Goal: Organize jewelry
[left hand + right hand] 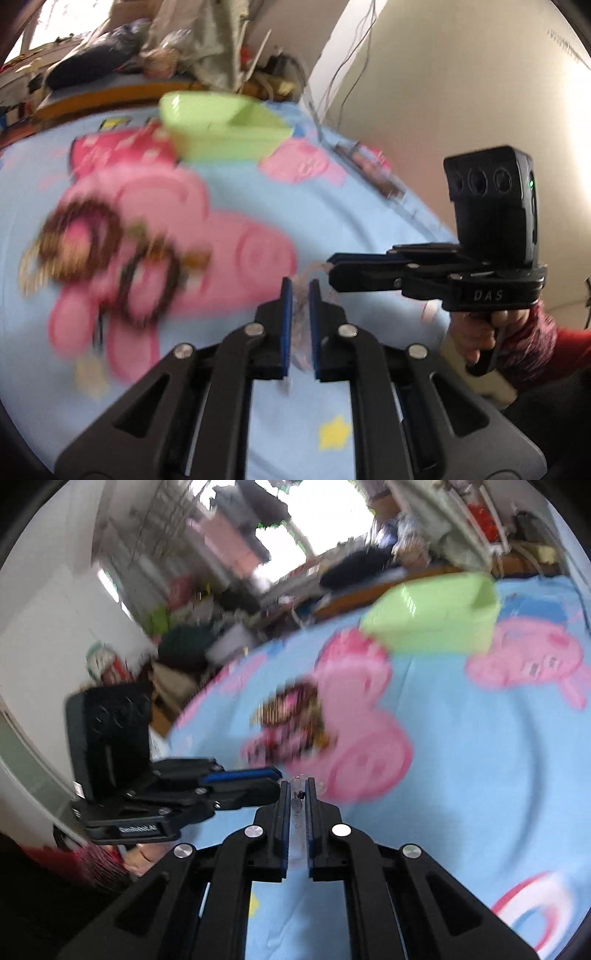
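We are holding a clear beaded bracelet (301, 306) between both tools, and by our reading we are in the carrying step of sorting the jewelry. Taking the green plastic tub (221, 129) as our landmark, the bracelet is well short of it, lifted above the blue cartoon-print bedsheet (332, 221).

Nearest to us, the left gripper (301, 291) is clamping its blue pads on one part of the clear strand; the beads are showing in the narrow slit between them. The right gripper (297, 794) is pinching another part of the same strand, its jaws drawn almost fully together with the clear beads (298, 805) running down the gap. In each view, the other tool is coming in from the side and meeting the strand at its tip.

Farther on, between us and the tub, a heap of dark brown bead bracelets (110, 254) is lying on the pink pig print, not yet sorted; blur is hiding their count.

Beyond that the tub is standing upright and open-topped; we cannot tell what it is holding.

Next, we are judging, both hands need to travel together toward the tub, keeping the strand slack, then part over its mouth.
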Demonstrator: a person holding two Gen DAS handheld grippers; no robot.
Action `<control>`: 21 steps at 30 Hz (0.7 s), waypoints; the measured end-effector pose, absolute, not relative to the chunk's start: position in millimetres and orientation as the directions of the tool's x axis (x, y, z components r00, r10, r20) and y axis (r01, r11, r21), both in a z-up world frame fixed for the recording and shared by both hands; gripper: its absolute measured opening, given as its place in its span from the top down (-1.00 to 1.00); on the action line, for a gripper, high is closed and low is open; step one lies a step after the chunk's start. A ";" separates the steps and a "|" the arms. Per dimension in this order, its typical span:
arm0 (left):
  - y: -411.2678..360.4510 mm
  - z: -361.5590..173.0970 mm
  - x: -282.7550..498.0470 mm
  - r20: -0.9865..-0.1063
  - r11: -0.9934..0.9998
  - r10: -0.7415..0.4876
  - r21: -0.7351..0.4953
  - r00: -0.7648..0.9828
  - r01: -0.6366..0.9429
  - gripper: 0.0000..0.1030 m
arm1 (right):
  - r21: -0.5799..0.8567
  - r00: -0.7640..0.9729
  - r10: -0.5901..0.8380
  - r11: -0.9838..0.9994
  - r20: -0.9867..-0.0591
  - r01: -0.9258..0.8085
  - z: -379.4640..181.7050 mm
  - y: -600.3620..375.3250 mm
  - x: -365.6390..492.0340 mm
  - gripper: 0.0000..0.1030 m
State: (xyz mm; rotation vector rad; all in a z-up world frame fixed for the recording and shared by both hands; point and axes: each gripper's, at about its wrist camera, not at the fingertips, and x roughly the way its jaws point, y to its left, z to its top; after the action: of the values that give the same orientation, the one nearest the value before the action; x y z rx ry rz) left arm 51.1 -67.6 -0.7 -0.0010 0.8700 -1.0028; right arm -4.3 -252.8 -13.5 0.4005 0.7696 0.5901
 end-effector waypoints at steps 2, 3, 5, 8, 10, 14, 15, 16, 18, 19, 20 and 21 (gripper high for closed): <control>-81.7 20.7 70.7 -0.616 0.557 -0.745 -0.363 0.255 0.747 0.91 | 0.540 0.607 0.627 0.763 -0.488 -0.354 10.3 -266.9 9.2 1.00; -88.8 30.8 80.3 -0.609 0.556 -0.748 -0.357 0.264 0.751 0.91 | 0.521 0.635 0.612 0.774 -0.471 -0.360 25.6 -273.8 18.5 1.00; -100.1 52.1 100.2 -0.593 0.554 -0.755 -0.352 0.279 0.754 0.91 | 0.494 0.673 0.588 0.791 -0.450 -0.361 47.8 -283.8 33.8 1.00; -110.0 82.3 124.5 -0.565 0.558 -0.764 -0.338 0.311 0.757 0.91 | 0.488 0.717 0.568 0.797 -0.404 -0.356 83.3 -301.5 63.8 1.00; -120.7 107.1 142.3 -0.541 0.565 -0.768 -0.321 0.342 0.760 0.91 | 0.496 0.735 0.562 0.794 -0.380 -0.351 100.2 -311.7 81.0 1.00; -138.7 146.4 166.8 -0.491 0.567 -0.779 -0.287 0.390 0.772 0.91 | 0.490 0.765 0.535 0.805 -0.359 -0.334 124.7 -320.5 112.2 1.00; -142.1 153.3 171.7 -0.480 0.566 -0.782 -0.282 0.397 0.774 0.91 | 0.489 0.768 0.532 0.807 -0.357 -0.332 128.7 -322.1 116.9 1.00; -144.4 158.4 175.0 -0.473 0.569 -0.782 -0.274 0.407 0.775 0.91 | 0.488 0.773 0.527 0.809 -0.353 -0.329 133.6 -325.5 125.4 1.00; -147.6 161.6 179.1 -0.468 0.586 -0.770 -0.252 0.433 0.770 0.91 | 0.481 0.782 0.517 0.814 -0.347 -0.325 141.4 -329.8 132.6 1.00; -145.2 160.8 177.6 -0.464 0.595 -0.766 -0.248 0.445 0.765 0.91 | 0.479 0.785 0.516 0.815 -0.343 -0.326 146.5 -330.4 136.7 1.00; -142.6 156.1 174.0 -0.455 0.595 -0.767 -0.243 0.451 0.766 0.89 | 0.475 0.787 0.515 0.816 -0.341 -0.329 150.1 -331.1 137.8 1.00; -140.9 152.6 169.9 -0.451 0.590 -0.770 -0.234 0.451 0.773 0.84 | 0.463 0.789 0.513 0.820 -0.337 -0.335 155.1 -330.6 138.0 1.00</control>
State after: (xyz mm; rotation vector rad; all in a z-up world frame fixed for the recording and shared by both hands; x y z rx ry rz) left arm 169.9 -140.9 152.6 0.0053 0.5549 -0.9530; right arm 138.0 -330.6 155.1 0.3963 0.4717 0.4697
